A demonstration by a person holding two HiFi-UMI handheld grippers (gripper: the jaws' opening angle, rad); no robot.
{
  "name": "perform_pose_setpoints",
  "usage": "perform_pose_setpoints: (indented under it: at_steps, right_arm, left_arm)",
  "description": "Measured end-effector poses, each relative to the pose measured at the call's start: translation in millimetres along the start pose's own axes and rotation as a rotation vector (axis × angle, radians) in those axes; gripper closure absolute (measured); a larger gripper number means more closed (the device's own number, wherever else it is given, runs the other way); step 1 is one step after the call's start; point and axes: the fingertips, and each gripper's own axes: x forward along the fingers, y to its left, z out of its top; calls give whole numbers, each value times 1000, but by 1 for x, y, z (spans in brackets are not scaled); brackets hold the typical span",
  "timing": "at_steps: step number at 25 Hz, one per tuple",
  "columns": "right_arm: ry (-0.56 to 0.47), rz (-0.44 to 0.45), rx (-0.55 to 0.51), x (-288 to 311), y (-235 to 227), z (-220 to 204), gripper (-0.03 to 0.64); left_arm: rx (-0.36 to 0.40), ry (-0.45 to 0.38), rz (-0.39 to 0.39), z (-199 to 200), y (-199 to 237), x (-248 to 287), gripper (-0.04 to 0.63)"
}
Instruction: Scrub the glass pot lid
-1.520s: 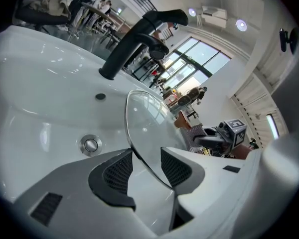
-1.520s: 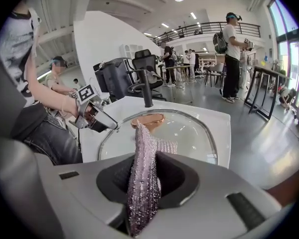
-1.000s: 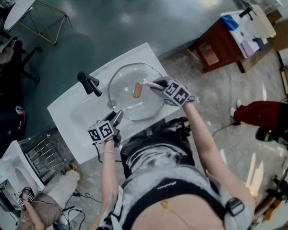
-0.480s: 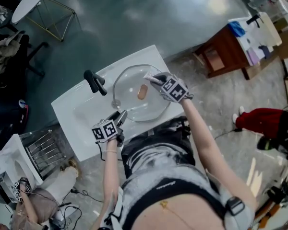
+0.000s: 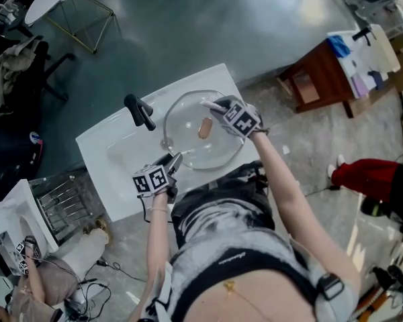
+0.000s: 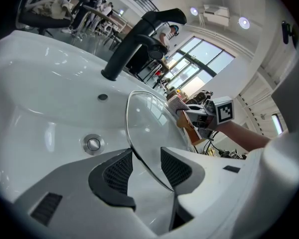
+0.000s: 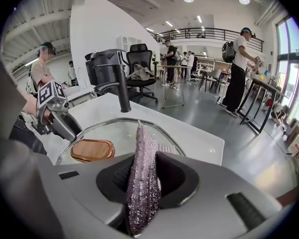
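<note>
Glass pot lid (image 5: 188, 141), pinched by its rim in my left gripper (image 5: 172, 161) jaws, lies just ahead of my right gripper (image 5: 213, 104) jaws, which clamp a purple scrub cloth (image 7: 139, 148).

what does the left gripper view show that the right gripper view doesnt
Only the left gripper view: the sink drain, and the rim of the glass lid clamped in the left gripper. Only the right gripper view: the right gripper pinched on the sparkly scrub cloth. Both: the glass lid, the black faucet and the white basin.
</note>
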Motion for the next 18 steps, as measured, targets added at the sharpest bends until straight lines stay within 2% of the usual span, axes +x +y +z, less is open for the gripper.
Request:
perform_pose_setpoints:
  at_steps: [4, 8, 13, 18]
  right_arm:
    - [-19, -39, -14, 0, 0, 0, 520]
    - [-64, -85, -33, -7, -3, 0, 520]
    - [-114, -54, -7, -29, 1, 0, 525]
    - [-144, -22, -42, -48, 17, -5, 525]
  left_arm:
    - [14, 3, 26, -2, 4, 0, 417]
    - [83, 10, 113, -1, 9, -5, 393]
    - [132, -43, 163, 9, 1, -17, 393]
    - [192, -113, 152, 25, -23, -23, 393]
